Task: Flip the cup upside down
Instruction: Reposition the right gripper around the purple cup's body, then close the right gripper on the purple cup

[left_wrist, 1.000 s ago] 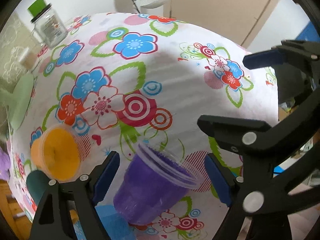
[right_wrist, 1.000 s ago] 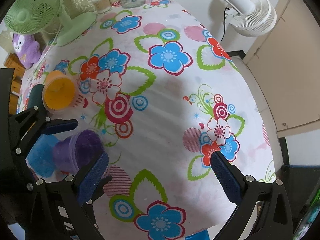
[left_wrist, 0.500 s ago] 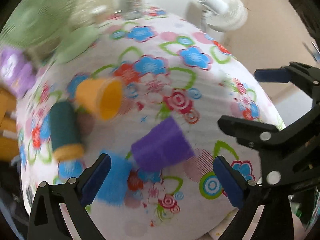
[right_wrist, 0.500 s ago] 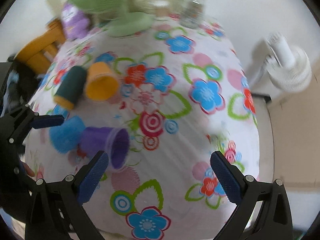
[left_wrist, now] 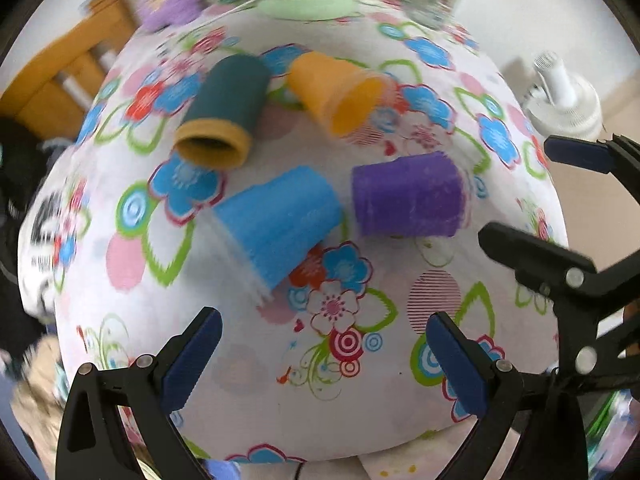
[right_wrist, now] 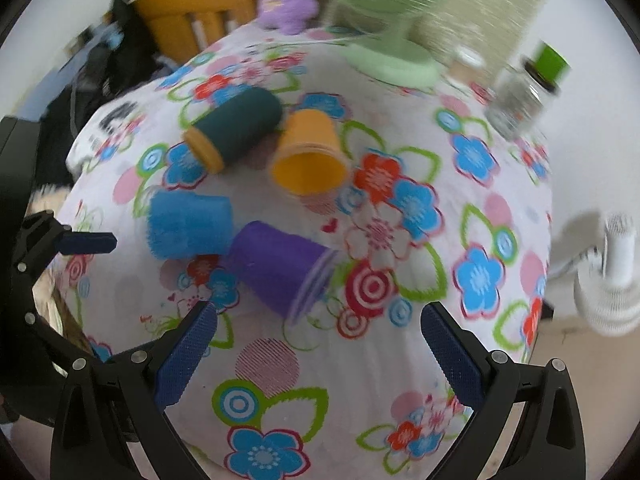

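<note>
- Floral cloth in white, blue, red and green covers the counter (left_wrist: 304, 412), which carries everything else.
- Pale green desk fan (right_wrist: 384, 12) stands on its round base at the far edge, with a purple plush toy (right_wrist: 286, 0) beside it and a glass jar with a green lid (right_wrist: 524, 88) off to the right.
- Black left gripper (left_wrist: 320, 356) hangs low over the near edge with its blue-padded fingers (left_wrist: 192, 356) spread wide and nothing between them.
- Right gripper (right_wrist: 316, 354) likewise has its fingers (right_wrist: 186, 354) wide apart and empty.
- Dark teal cup (left_wrist: 224, 108) with a mustard rim lies on its side at the back, just beside the orange cup (left_wrist: 336, 88), also on its side.
- Blue cup (left_wrist: 280, 224) lies tipped on the cloth, just beside the purple one.
- Purple cup (left_wrist: 408, 196) lies on its side in the middle of the counter, well ahead of the left fingers and apart from them; from the right wrist it (right_wrist: 280, 268) sits just beyond the left-hand finger pad, not touching it, its clear rim turned to the right.
</note>
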Action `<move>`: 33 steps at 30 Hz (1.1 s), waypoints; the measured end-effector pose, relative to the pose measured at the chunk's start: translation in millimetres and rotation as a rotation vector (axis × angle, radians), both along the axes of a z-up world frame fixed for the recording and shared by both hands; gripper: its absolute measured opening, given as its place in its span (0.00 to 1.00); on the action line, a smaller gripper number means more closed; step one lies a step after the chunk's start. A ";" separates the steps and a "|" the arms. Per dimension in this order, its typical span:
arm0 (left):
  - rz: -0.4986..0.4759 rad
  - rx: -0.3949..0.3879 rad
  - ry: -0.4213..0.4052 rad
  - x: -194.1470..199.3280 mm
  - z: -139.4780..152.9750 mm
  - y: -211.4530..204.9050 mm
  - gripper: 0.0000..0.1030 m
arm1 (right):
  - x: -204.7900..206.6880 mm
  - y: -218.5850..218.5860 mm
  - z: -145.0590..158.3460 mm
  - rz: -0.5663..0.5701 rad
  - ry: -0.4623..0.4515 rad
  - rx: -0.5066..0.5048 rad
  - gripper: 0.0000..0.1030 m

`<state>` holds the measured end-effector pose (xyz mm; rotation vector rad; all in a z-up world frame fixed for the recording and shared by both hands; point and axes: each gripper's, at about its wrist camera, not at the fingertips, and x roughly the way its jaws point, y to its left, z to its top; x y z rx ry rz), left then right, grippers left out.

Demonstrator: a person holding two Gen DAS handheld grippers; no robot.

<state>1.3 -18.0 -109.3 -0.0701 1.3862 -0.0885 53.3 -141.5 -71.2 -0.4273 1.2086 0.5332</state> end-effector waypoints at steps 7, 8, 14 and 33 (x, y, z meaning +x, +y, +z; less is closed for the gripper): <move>0.128 -0.008 0.016 -2.6 -8.1 13.0 1.00 | 11.6 29.0 -14.7 0.176 0.024 -0.042 0.97; 0.142 -0.013 0.019 -2.8 -9.8 14.7 1.00 | 13.3 32.1 -17.5 0.193 0.025 -0.050 0.97; 0.209 -0.032 0.043 2.1 -22.1 27.0 1.00 | 26.7 48.6 -37.3 0.288 0.029 -0.104 0.96; 0.214 -0.050 0.154 28.0 -67.0 25.0 1.00 | 40.7 79.6 -102.2 0.495 0.178 -0.209 0.79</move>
